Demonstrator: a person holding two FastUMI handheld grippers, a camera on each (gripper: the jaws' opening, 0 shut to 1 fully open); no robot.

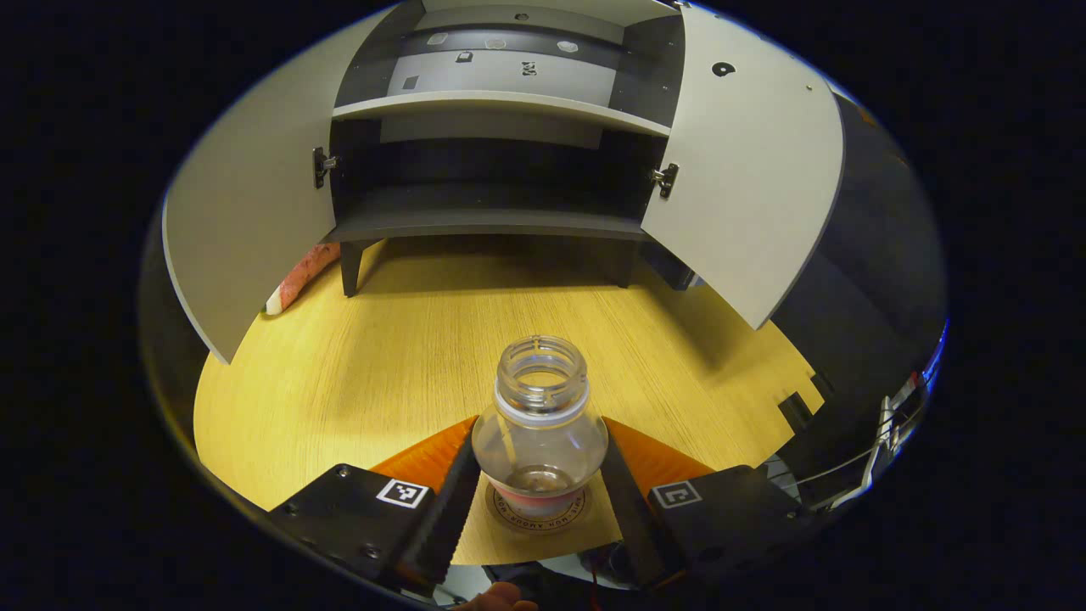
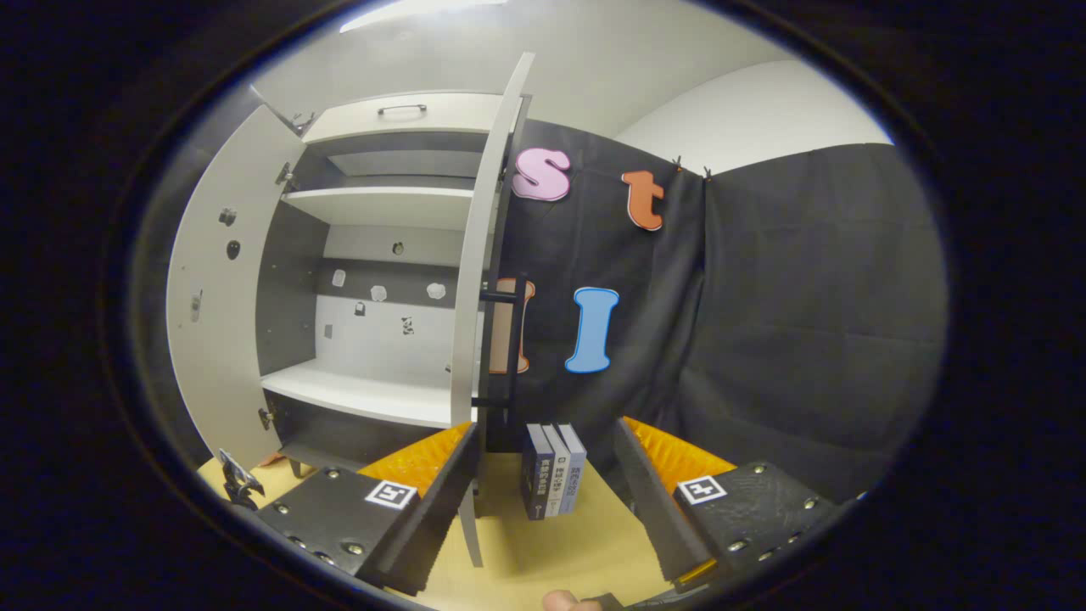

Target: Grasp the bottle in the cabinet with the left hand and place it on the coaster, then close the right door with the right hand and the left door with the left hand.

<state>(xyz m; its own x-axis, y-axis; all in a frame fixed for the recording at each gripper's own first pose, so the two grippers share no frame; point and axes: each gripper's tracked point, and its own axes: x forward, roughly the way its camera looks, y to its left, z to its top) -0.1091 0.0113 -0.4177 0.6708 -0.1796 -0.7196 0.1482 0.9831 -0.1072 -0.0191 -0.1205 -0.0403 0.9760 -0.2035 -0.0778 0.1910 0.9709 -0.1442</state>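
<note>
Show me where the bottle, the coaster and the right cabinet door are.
bottle [image 1: 540, 424], left gripper view, on its clear shoulder.
coaster [image 1: 501, 512], left gripper view, on its printed rim.
right cabinet door [image 1: 747, 178], left gripper view, on its inner face.

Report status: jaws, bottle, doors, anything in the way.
Left gripper jaws around bottle, contact unclear; bottle upright on coaster. Right gripper open, near right door edge. Both doors open. Books beside cabinet.

Black screw-studded tool [image 1: 538, 501] bodies, square black-and-white marker tags, serrated dark fingers [image 1: 447, 509], orange ribbed backing.
</note>
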